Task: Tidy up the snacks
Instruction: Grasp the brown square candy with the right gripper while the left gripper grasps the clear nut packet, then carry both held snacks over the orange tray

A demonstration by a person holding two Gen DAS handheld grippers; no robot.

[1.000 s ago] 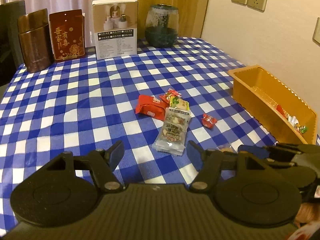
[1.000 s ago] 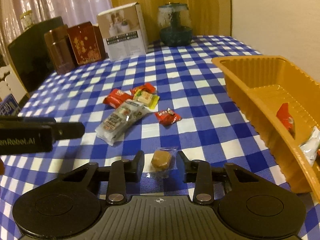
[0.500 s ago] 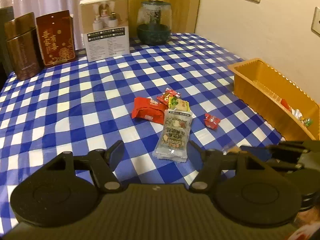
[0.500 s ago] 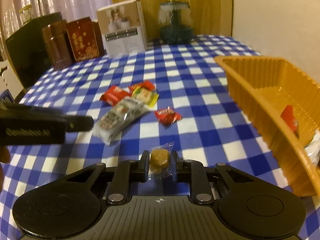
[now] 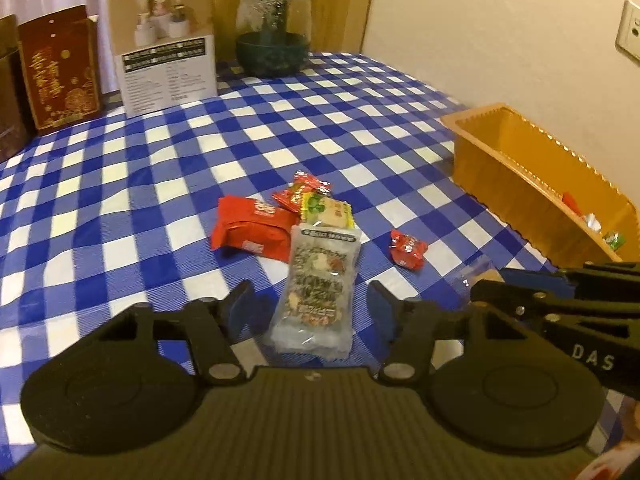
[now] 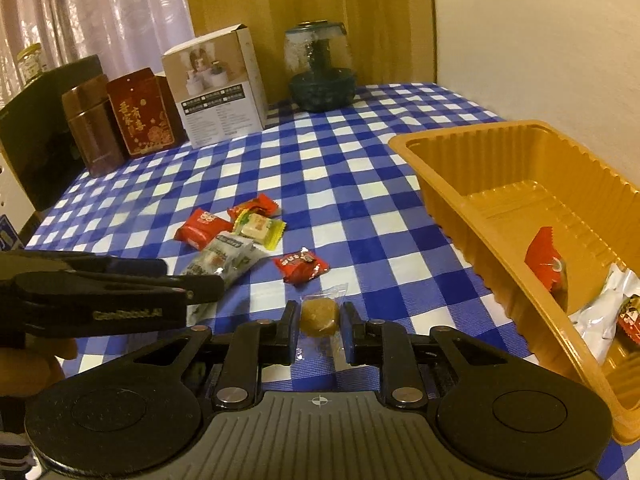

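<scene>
Blue-and-white checked cloth (image 5: 120, 184) covers the whole table; at its far edge I log a white carton (image 5: 166, 40), a dark red printed box (image 5: 58, 76) and a glass jar (image 5: 273, 32) on a dark base. Orange plastic tray (image 6: 500, 184) sits along the wall side, with a red packet (image 6: 546, 266) and a silver-white wrapper (image 6: 604, 312) lying in its near end. Mid-table, a loose cluster: red pouch (image 5: 252, 226), clear long snack pack (image 5: 318, 288) touching it, yellow-green packet (image 5: 326, 212) just behind, and a small red candy (image 5: 408, 249) apart to the right. My left gripper (image 5: 308, 304) stands spread wide, its fingers on either side of the clear pack's near end, not touching it. My right gripper (image 6: 319, 322) is pressed in on a small amber sweet (image 6: 319, 316) in clear wrap, beside the tray, near the red candy.
</scene>
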